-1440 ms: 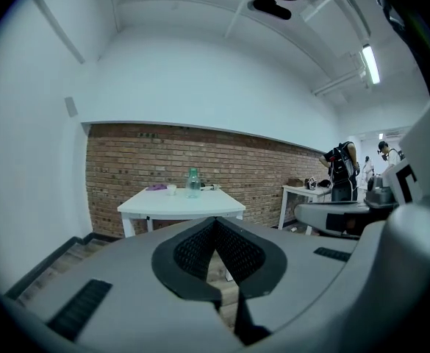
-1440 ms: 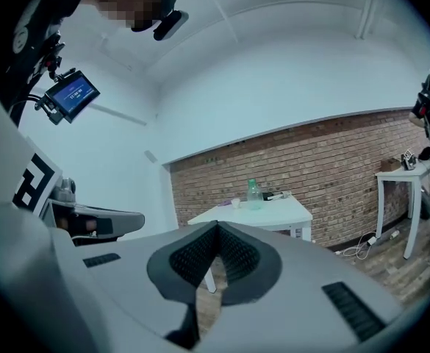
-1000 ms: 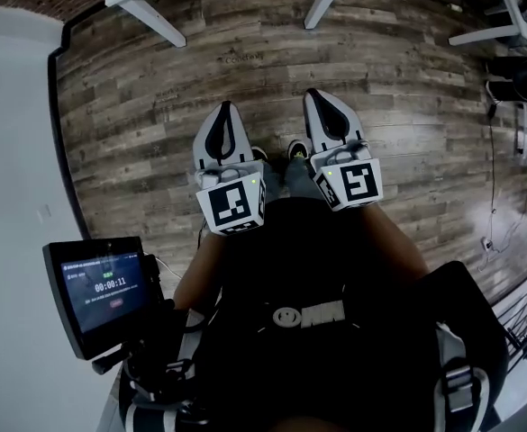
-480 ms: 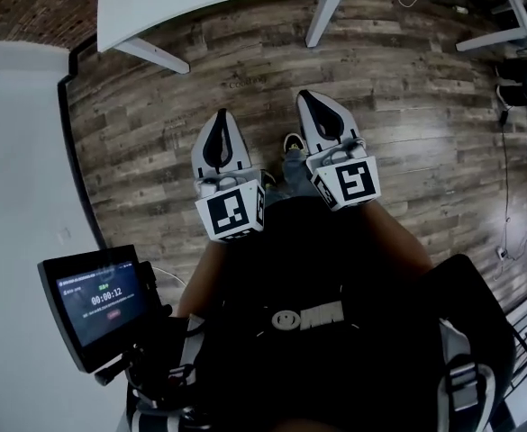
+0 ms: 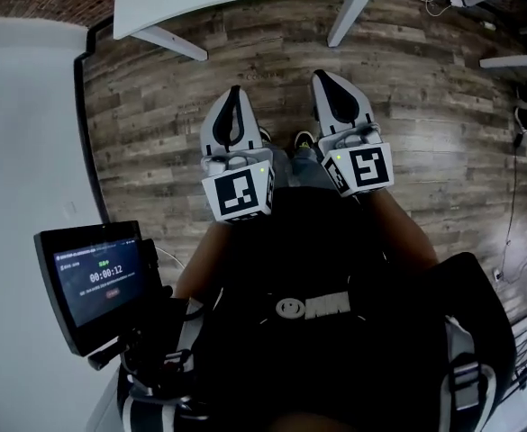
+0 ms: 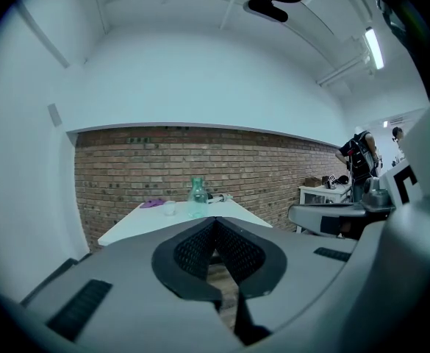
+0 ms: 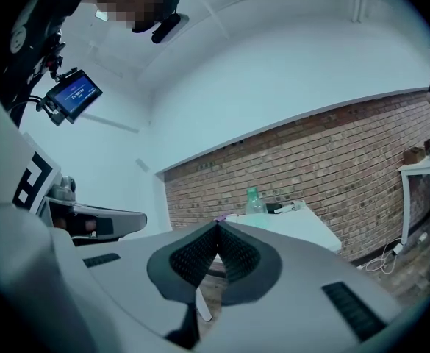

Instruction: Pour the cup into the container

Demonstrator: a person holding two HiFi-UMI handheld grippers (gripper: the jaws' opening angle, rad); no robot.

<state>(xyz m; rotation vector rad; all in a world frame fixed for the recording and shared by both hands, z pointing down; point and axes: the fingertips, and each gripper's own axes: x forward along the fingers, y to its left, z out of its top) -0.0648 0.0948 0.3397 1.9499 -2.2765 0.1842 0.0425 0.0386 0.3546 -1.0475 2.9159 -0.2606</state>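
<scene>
my left tongs (image 5: 234,93) and right tongs (image 5: 322,76) both pinched fully closed on nothing, above the wood floor (image 5: 155,124), well short of the white surface (image 6: 148,223) where the small cup (image 6: 170,207) stands just beside the greenish glass container (image 6: 197,195), toward its far edge.

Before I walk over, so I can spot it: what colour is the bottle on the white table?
See-through pale green bottle, clearest in the left gripper view.
</scene>
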